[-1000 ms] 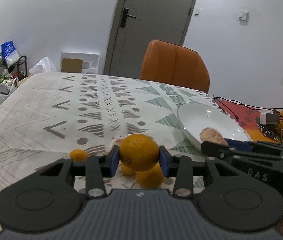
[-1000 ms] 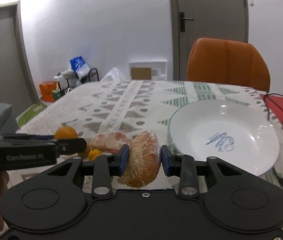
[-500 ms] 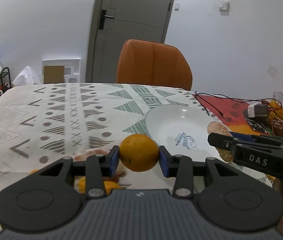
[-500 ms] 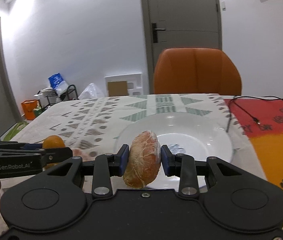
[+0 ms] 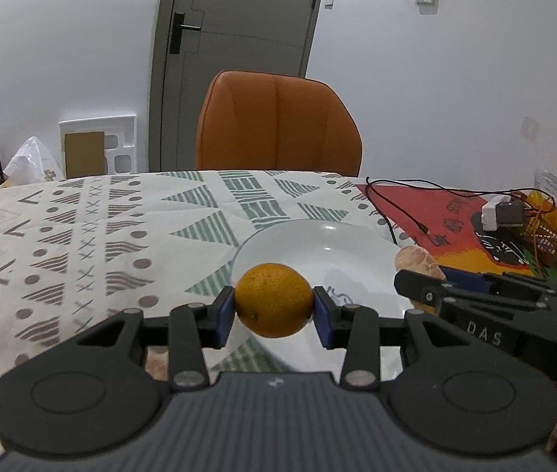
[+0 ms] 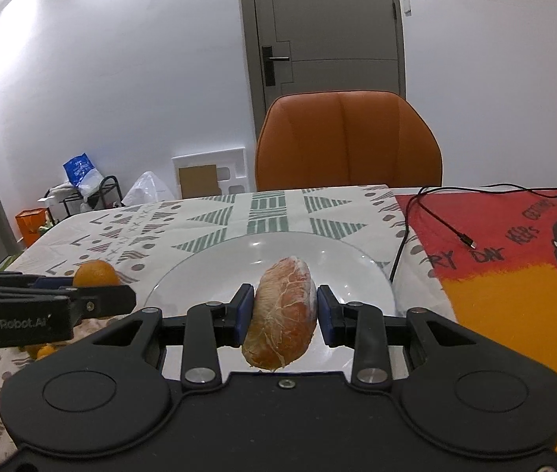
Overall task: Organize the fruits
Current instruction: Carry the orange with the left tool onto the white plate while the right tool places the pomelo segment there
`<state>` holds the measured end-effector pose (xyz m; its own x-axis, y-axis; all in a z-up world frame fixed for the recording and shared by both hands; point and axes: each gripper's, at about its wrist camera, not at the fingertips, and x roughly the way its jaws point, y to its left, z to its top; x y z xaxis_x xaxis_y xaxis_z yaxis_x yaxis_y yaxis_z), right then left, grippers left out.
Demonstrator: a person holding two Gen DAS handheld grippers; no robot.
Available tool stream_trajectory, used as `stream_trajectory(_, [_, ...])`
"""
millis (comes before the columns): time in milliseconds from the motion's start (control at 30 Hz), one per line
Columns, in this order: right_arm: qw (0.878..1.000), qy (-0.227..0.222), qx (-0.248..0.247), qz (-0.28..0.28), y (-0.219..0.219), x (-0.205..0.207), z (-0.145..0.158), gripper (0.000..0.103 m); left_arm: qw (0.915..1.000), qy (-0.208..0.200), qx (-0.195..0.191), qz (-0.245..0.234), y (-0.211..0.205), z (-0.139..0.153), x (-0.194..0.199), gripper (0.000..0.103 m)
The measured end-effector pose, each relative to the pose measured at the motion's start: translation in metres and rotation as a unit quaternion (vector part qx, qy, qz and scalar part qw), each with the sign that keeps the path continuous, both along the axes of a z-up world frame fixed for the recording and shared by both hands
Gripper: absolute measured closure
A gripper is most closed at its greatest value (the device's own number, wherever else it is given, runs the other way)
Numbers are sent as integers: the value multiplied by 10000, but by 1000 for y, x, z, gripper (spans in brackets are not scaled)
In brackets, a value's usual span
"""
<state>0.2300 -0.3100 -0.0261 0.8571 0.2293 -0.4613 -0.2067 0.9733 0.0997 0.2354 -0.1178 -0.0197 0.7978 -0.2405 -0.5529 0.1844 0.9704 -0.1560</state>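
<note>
My left gripper is shut on a round orange, held at the near left rim of the white plate. My right gripper is shut on a peeled pomelo segment, held above the near part of the same plate. In the left wrist view the right gripper comes in from the right with the segment at its tip. In the right wrist view the left gripper reaches in from the left with the orange.
An orange chair stands behind the patterned tablecloth. A red and yellow mat with a black cable, a charger and packets lies right of the plate. Small orange fruits lie on the cloth at the left.
Both grippers carried their fruit rightwards from the loose fruit on the cloth to the plate, which now lies right in front of them. Both grips are unchanged.
</note>
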Motion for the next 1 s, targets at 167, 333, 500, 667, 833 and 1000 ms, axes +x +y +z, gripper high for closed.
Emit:
stream_trajectory(167, [9999,40,-97,2,-4,18,-5,70,10000,56,56,-15,-13,-1,22,63])
stream_trajectory(333, [9999,33,-168,15,-6,32,-9,70,9998,161,88,-23,-24,-6,44,63])
stream_trajectory(500, [9998,30,-171,14,-7,41,-17,70,9996,243,144,-47,-32,-12,60,63])
stream_trajectory(667, [9998,-30,-207,0,-9,45,-22,70,9992,340,217,-79,-39,-21,73,63])
stream_trajectory(833, [9996,-134,-237,-1,-12,45,-22,69,9989,407,222,-95,-43,-28,82,63])
stream_trajectory(1000, [9999,-97,-54,42,-16,43,-23,66,9986,436,270,-139,-52,-33,87,63])
